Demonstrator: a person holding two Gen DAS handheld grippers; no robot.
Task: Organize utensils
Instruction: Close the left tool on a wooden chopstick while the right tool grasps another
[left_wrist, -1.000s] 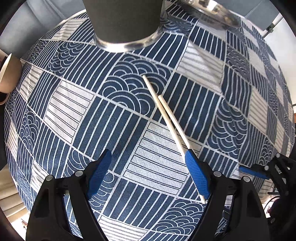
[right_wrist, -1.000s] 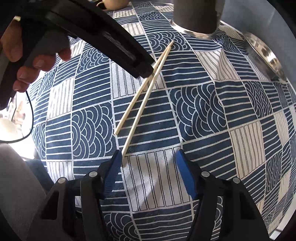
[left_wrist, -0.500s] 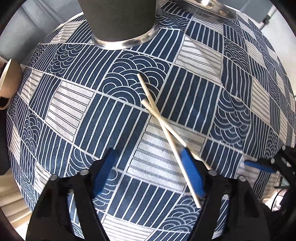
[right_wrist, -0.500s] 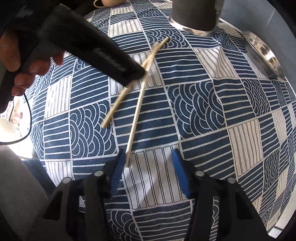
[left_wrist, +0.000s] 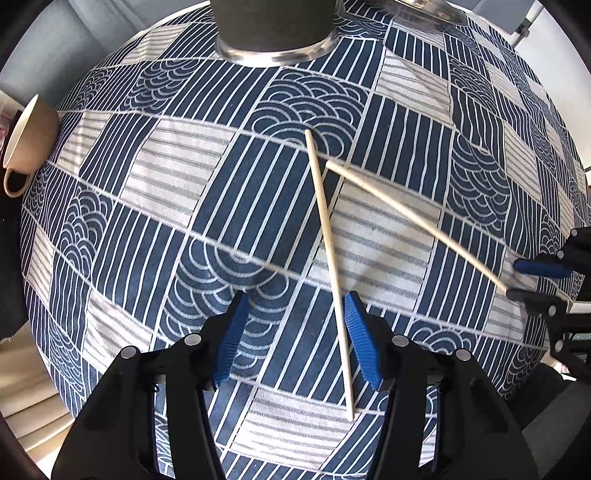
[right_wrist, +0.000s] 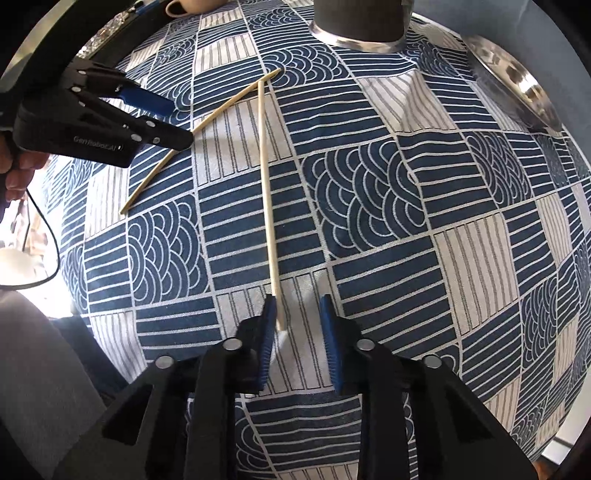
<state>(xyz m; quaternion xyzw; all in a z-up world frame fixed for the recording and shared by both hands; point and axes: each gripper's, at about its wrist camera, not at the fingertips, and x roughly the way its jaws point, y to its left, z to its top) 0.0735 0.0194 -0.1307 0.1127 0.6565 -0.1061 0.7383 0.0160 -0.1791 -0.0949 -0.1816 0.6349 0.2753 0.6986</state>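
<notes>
Two pale wooden chopsticks lie on the blue-and-white patterned cloth, spread in a V with their far tips nearly touching. One chopstick (left_wrist: 328, 254) (right_wrist: 177, 144) has its near end between my left gripper's (left_wrist: 293, 338) open jaws, close to the right finger. The other chopstick (right_wrist: 269, 206) (left_wrist: 417, 225) ends between my right gripper's (right_wrist: 297, 339) open jaws, next to the left finger. Neither is gripped. The left gripper shows in the right wrist view (right_wrist: 147, 118), and the right gripper in the left wrist view (left_wrist: 543, 280).
A dark cylindrical holder on a metal base (left_wrist: 275, 33) (right_wrist: 362, 26) stands at the far side. A steel tray (right_wrist: 517, 96) lies at the far right. A beige mug (left_wrist: 26, 136) sits at the left table edge.
The chopsticks went from side by side, to crossed, to a spread V. Both grippers narrowed their jaws and moved so that a chopstick end lies between each.
</notes>
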